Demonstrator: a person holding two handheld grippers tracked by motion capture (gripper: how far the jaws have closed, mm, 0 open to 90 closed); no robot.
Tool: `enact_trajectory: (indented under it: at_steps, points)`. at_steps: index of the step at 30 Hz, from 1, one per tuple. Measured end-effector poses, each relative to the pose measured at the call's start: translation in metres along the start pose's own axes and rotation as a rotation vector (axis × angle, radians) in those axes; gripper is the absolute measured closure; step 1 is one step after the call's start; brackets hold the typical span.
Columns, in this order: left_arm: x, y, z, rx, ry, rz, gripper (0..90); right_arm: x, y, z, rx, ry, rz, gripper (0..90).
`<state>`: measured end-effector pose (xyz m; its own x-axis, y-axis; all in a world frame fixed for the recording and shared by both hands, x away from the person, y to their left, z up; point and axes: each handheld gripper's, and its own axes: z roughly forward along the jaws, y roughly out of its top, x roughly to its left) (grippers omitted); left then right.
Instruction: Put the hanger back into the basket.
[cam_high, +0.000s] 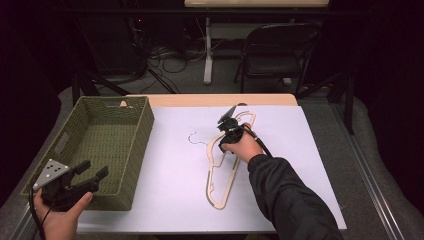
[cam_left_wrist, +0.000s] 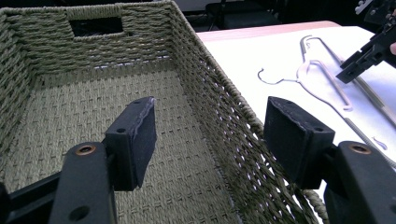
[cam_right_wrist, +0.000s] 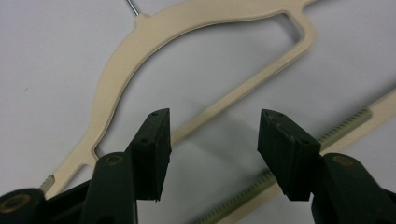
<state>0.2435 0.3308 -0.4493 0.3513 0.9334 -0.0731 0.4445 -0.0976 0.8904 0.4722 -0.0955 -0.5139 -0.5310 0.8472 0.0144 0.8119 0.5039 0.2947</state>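
Right tool (cam_high: 226, 121) hangs over the cream hanger (cam_high: 227, 165), which lies flat on the white sheet (cam_high: 300, 165) covering the tabletop, about mid-sheet, long axis running near to far. Its thin wire hook (cam_high: 196, 139) points left toward the basket. In the right gripper view the right tool's jaws stand wide apart with nothing clamped; the hanger's lower bar (cam_right_wrist: 243, 91) runs diagonally through the gap between them, under the pads, no visible contact. A second ridged cream strip (cam_right_wrist: 327, 135) passes under the right pad (cam_right_wrist: 287, 151). Whether the pads touch the sheet, can't tell. The person's dark sleeve (cam_high: 290, 200) reaches in from bottom right.

Left tool (cam_high: 92, 172) is at the near right corner of the green woven basket (cam_high: 135, 150), held in the left hand (cam_high: 62, 215), well apart from the hanger. Its jaws are wide open, gripping nothing; in the left gripper view the basket's right wall (cam_left_wrist: 233, 135) sits in the gap between the pads, not pinched. Basket is at the left side of the tabletop, just beside the sheet's left edge.

A folding chair (cam_high: 277, 50) stands behind the tabletop.
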Motion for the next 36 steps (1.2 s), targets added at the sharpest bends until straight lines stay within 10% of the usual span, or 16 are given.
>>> enact_trajectory:
  at_steps: [2,7,14,15,26,36]
  points:
    - [0.0,0.0,0.0,-0.001,0.001,-0.001,34.3,0.003,-0.002,0.008,-0.064,0.041,0.036,42.6]
    - [0.0,0.0,0.0,-0.004,0.001,-0.001,34.4,0.007,0.001,0.009,0.036,0.035,0.024,42.5]
    - [0.001,0.0,0.0,-0.007,0.0,-0.003,34.4,0.009,0.002,0.017,0.006,0.056,0.042,41.6]
    - [0.001,0.0,-0.001,-0.008,0.0,-0.004,34.5,0.008,0.005,0.012,0.102,0.028,0.017,41.6]
    - [0.001,-0.001,0.0,-0.008,0.003,-0.005,34.5,0.011,0.001,0.022,-0.032,0.052,0.066,44.8]
    - [0.001,-0.001,0.0,-0.01,0.005,-0.004,34.5,0.012,0.005,0.016,0.076,-0.018,0.005,48.8]
